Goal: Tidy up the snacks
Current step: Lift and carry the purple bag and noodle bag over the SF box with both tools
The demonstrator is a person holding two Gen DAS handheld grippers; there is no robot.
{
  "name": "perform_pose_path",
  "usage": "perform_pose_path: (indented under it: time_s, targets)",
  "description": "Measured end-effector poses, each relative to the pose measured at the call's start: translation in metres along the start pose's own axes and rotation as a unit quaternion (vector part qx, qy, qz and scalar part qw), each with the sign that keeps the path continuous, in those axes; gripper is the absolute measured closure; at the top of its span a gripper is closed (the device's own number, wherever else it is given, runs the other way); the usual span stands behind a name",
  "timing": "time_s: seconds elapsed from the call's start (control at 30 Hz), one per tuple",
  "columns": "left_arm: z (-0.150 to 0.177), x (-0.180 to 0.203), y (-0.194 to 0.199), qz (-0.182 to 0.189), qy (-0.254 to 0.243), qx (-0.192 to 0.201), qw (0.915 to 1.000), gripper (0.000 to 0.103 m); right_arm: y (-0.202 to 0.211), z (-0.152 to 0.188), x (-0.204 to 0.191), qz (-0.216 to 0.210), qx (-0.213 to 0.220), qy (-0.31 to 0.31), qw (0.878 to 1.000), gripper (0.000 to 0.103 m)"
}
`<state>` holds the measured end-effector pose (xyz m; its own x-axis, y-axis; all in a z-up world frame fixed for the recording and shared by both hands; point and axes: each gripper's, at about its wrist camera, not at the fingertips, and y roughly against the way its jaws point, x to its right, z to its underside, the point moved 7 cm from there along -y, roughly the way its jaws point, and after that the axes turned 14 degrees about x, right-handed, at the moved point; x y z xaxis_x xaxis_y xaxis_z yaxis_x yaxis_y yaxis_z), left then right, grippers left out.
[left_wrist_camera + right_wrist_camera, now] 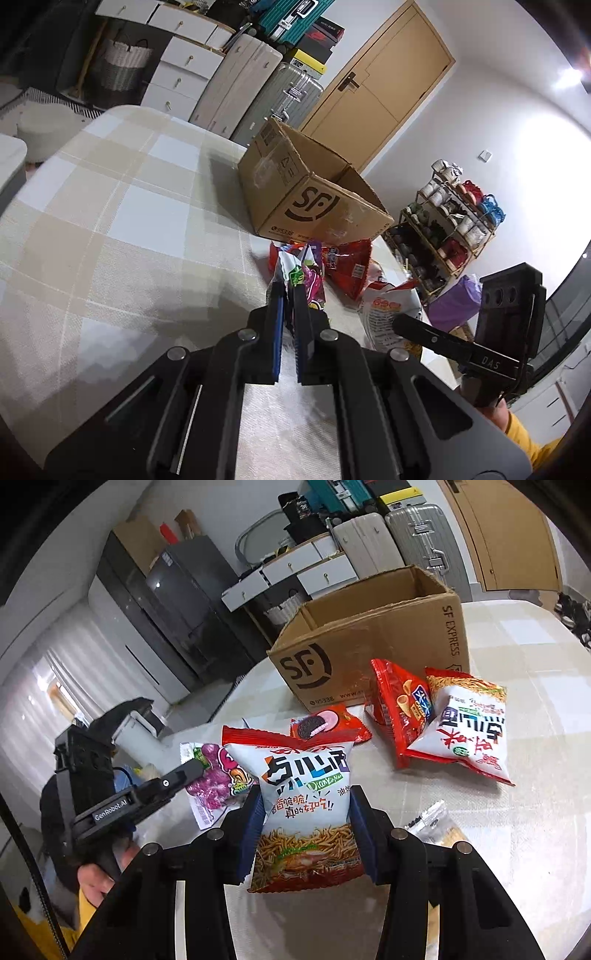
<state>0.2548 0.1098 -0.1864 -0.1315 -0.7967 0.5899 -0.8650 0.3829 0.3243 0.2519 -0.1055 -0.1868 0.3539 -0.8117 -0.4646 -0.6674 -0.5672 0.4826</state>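
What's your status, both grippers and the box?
Right gripper shut on noodle snack bag. Left gripper shut on purple candy packet. Cardboard box open, path clear; other packets loose on table.

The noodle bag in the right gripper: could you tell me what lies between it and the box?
In the right wrist view, the red cookie packet lies on the table between the noodle bag and the cardboard box.

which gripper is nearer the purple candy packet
Left. The left gripper is shut on the purple candy packet; the right gripper is beside it, clamped on a white noodle snack bag.
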Motion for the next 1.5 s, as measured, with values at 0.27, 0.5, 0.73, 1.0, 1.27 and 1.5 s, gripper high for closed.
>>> perform_pose_path:
  time_s: [0.27,0.5,0.73,1.0,1.27,1.5]
  targets:
    - [-0.014,0.024,0.029,-0.003,-0.026,0.019,0.9995,0.101,0.038,-0.008,-0.005,-0.016,0.035,-0.021,0.999,0.057]
    - [-0.032,0.062,0.076,-0.002,-0.058,0.054,0.9969,0.101,0.089,-0.027,-0.029,-0.039,0.08,-0.007,0.996,0.057]
    - [-0.03,0.108,0.119,-0.008,-0.084,0.062,0.9945,0.101,0.141,-0.038,-0.053,-0.058,0.124,0.004,0.991,0.057]
    - [-0.011,0.158,0.166,-0.015,-0.125,0.07,0.9896,0.101,0.177,-0.029,-0.064,-0.049,0.137,0.021,0.989,0.057]
    - [-0.009,0.182,0.194,-0.004,-0.132,0.079,0.9882,0.101,0.186,-0.027,-0.068,-0.035,0.139,0.029,0.989,0.057]
    - [-0.021,0.179,0.201,-0.012,-0.132,0.09,0.9872,0.101,0.175,-0.027,-0.067,-0.029,0.13,0.037,0.99,0.057]
